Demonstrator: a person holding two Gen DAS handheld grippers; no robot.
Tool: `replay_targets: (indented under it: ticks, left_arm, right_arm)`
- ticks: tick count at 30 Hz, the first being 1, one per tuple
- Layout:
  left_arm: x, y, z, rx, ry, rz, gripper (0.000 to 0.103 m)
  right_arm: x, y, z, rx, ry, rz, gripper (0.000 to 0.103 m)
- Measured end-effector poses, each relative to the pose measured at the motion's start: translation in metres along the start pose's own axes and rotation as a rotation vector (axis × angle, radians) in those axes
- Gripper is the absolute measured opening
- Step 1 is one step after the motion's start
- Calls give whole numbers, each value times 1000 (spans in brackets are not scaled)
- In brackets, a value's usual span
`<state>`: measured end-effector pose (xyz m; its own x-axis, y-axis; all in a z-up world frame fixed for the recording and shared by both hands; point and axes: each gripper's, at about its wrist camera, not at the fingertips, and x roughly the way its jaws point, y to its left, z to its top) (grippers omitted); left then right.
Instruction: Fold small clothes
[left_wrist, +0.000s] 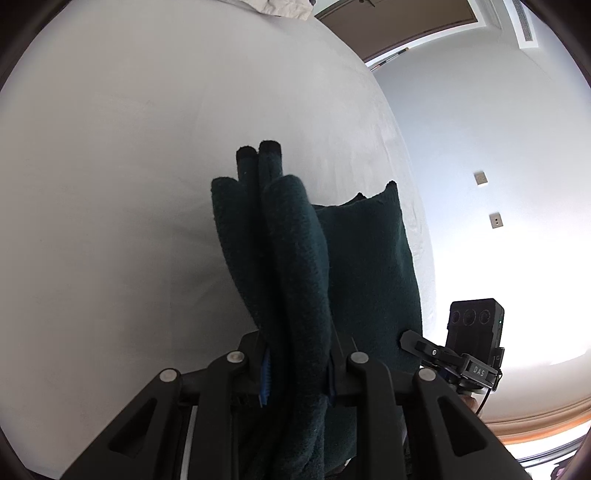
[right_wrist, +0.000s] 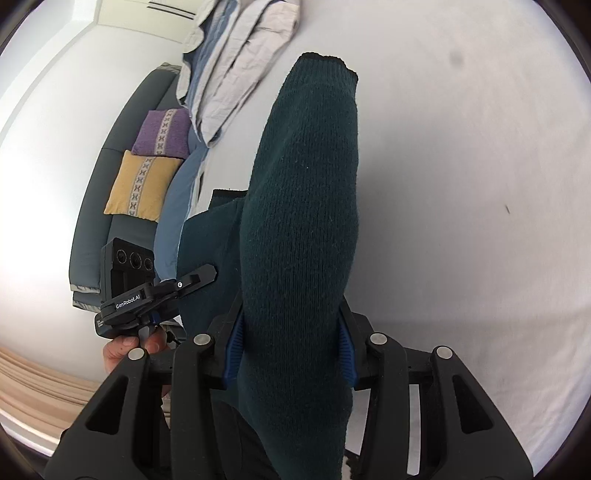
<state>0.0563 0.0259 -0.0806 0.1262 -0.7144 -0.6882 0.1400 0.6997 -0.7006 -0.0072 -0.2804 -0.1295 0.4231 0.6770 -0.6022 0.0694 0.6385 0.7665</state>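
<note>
Right up against the lens, thick folds of a dark green knit garment (left_wrist: 295, 266) are clamped between the fingers of the left gripper (left_wrist: 258, 155), whose two fingertips poke out together past the fabric. Same deal in the right wrist view: the garment (right_wrist: 303, 221) is pinched by the right gripper (right_wrist: 295, 343), though its fingertips are completely buried under the knit, so only the blue pads (right_wrist: 236, 347) at the sides can be made out. The cloth is held up off a white bed sheet (right_wrist: 461, 184). No containers are seen anywhere. Far left, a gray sofa (right_wrist: 92, 229) is seen with a yellow cushion (right_wrist: 140, 184) and a purple cushion (right_wrist: 162, 133) on it, and rumpled bedding (right_wrist: 236, 66) is cut off by the top edge. How much of the garment hangs below can't be told.
</note>
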Motion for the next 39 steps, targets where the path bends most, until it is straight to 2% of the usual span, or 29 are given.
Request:
replay_targets:
  ticks: [2, 5, 10, 14, 18, 22, 25, 28, 31, 34, 39]
  left_arm:
    - [12, 7, -6, 16, 4, 25, 23]
    - [22, 31, -13, -21, -10, 60, 25]
    - [27, 57, -22, -57, -23, 36, 35]
    - [26, 63, -25, -73, -43, 16, 38]
    - [19, 61, -29, -60, -61, 37, 44]
    - [-3, 45, -34, -16, -132, 109, 46]
    - [-31, 38, -43, 17, -215, 135, 51]
    - [-44, 15, -54, 100, -268, 145, 53]
    - [-41, -12, -68, 198, -303, 168, 62]
    - [-18, -46, -77, 277, -299, 146, 66]
    - [18, -47, -82, 320, -237, 194, 68]
  right_arm:
    - [6, -12, -9, 19, 1, -8, 40]
    - [16, -34, -19, 58, 2, -26, 41]
    - [29, -59, -26, 112, -18, 77, 44]
    - [36, -49, -23, 124, -20, 98, 46]
    - [24, -38, -26, 121, -68, 47, 49]
    - [-18, -31, -29, 86, -166, -17, 49]
    - [-43, -19, -32, 77, -213, 47, 49]
    - [-51, -6, -31, 37, -205, 106, 49]
    - [-52, 16, -36, -27, -191, 83, 49]
    - [-46, 21, -51, -65, -155, 94, 49]
    - [-24, 6, -62, -39, -115, 76, 47]
